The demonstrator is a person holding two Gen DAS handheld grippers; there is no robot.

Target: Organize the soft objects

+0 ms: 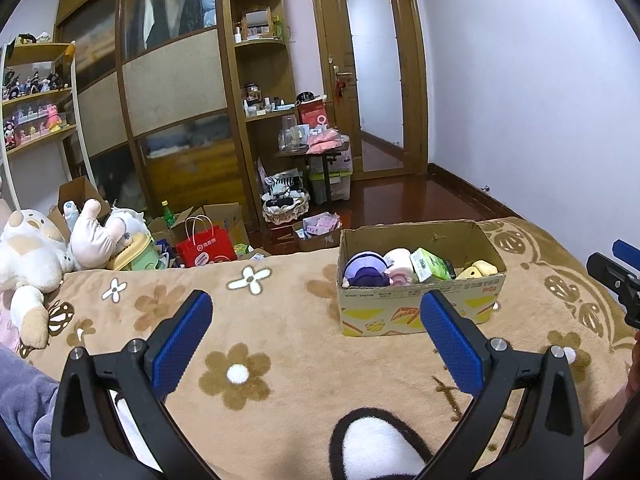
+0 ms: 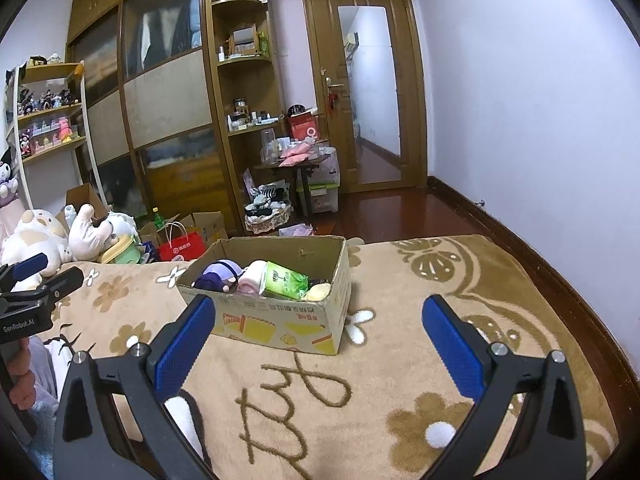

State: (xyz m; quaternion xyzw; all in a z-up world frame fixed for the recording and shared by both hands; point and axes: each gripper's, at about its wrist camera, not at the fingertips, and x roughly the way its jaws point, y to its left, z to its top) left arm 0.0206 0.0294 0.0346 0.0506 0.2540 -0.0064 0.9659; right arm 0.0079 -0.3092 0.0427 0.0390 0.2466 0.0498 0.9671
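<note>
nearest my lens: left gripper (image 1: 316,320), blue pads spread wide, nothing between them, hovering over the floral blanket (image 1: 280,312). right gripper (image 2: 318,322) is the same, wide and empty.

sweeping left to right in the left wrist view: two plush toys at the bed's far left edge, a white-and-tan plush (image 1: 28,256) and a pale pink plush (image 1: 96,232) lying beside it. then bare blanket. then one cardboard box (image 1: 420,308) standing open on the bed, well apart from the plush pair.

box count, four items: purple plush doll (image 1: 366,270), pink rolled cloth (image 1: 400,266), green tissue pack (image 1: 430,266), yellow soft toy (image 1: 482,268).

my read: between picks, box partly filled. the next move probably calls for swinging left to the loose plush toys, closing on one softly, then carrying it over to the box.
</note>
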